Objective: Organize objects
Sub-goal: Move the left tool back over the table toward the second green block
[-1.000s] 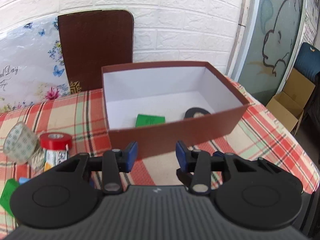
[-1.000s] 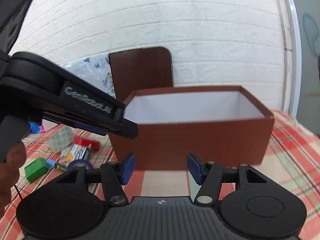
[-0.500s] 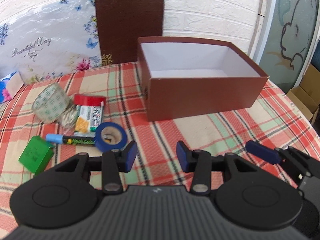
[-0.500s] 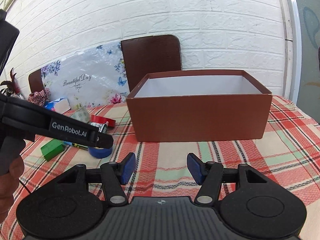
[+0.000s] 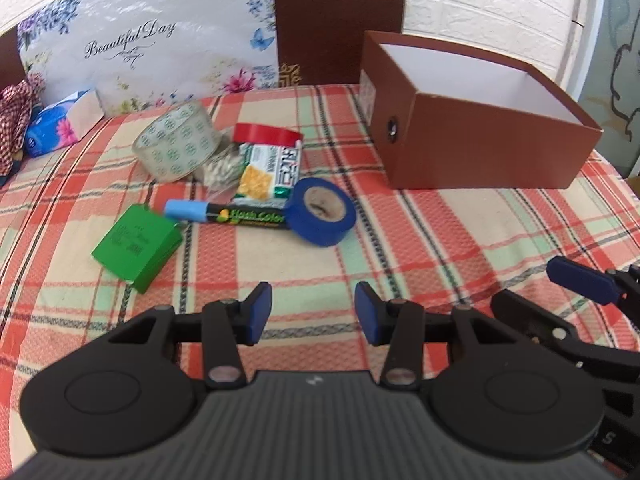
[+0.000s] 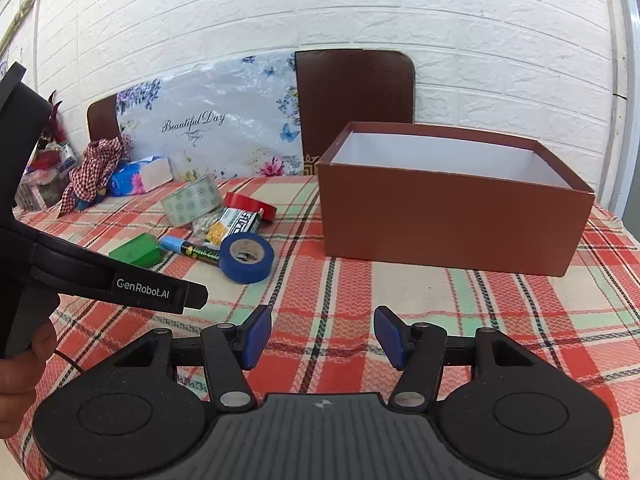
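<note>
Left gripper swung from brown box toward clutter, empty.

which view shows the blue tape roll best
The left wrist view: the blue tape roll sits near the centre, large, its core and the marker touching it clear. The right wrist view shows it smaller, off to the left.
</note>
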Available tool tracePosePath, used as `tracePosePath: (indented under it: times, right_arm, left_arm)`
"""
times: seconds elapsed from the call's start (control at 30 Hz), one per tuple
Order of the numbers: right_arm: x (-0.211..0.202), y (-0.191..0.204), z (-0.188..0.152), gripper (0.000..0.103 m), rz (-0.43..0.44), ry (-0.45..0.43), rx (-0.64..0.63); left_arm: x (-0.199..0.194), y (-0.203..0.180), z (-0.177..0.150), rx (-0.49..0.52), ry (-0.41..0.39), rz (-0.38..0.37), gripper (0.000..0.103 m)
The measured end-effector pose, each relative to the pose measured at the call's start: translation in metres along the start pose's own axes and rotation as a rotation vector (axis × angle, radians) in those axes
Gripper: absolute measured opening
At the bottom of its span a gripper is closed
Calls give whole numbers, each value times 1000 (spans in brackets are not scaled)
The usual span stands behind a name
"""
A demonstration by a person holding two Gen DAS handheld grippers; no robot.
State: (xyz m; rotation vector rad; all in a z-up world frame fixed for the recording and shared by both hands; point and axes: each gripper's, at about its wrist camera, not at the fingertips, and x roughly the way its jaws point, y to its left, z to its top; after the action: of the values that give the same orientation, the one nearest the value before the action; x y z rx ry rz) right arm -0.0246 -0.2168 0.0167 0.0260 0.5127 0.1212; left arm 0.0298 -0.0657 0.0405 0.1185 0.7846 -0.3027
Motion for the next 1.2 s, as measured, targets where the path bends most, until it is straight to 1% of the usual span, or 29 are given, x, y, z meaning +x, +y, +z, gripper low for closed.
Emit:
tracePosePath:
  times: [0.37, 0.5, 0.63, 0.7, 0.8, 0.87, 0.93, 0.97, 1.0, 1.07, 1.1, 1.17, 1.2]
  right_arm:
    - [15, 14, -5, 58, 39, 65, -50]
    - [25, 22, -9, 58, 86, 109, -66]
    - [35, 38, -15, 58, 144, 152, -120]
    - [39, 49, -17, 58, 174, 165, -157]
    - [50, 72, -16, 60, 221, 175, -216]
    - [59, 87, -11, 61, 261, 170, -243]
    - [74, 103, -3, 64, 303, 173, -247]
    - [82, 112, 1, 67, 314, 170, -250]
    - [91, 121, 6, 67, 319, 165, -256]
    - [109, 138, 16, 70, 341, 158, -261]
    - [116, 144, 18, 72, 351, 153, -265]
    - [130, 159, 24, 80, 351, 132, -288]
    - [136, 165, 26, 81, 345, 118, -305]
  left_arm:
    - [10, 30, -20, -34, 21, 38, 52]
    - [6, 48, -31, -39, 14, 53, 53]
    - [-1, 81, -46, -78, 4, 76, 54]
    - [-5, 102, -51, -107, -10, 117, 55]
    - [-5, 143, -56, -186, -30, 194, 57]
    - [-4, 169, -59, -221, -54, 266, 60]
    - [-1, 195, -64, -252, -96, 309, 72]
    - [1, 205, -69, -261, -129, 326, 75]
    - [2, 215, -74, -277, -164, 323, 77]
    - [-4, 232, -79, -358, -222, 257, 76]
    - [-6, 237, -82, -383, -239, 233, 76]
    - [-8, 243, -85, -415, -266, 196, 76]
    - [-7, 244, -86, -430, -272, 182, 77]
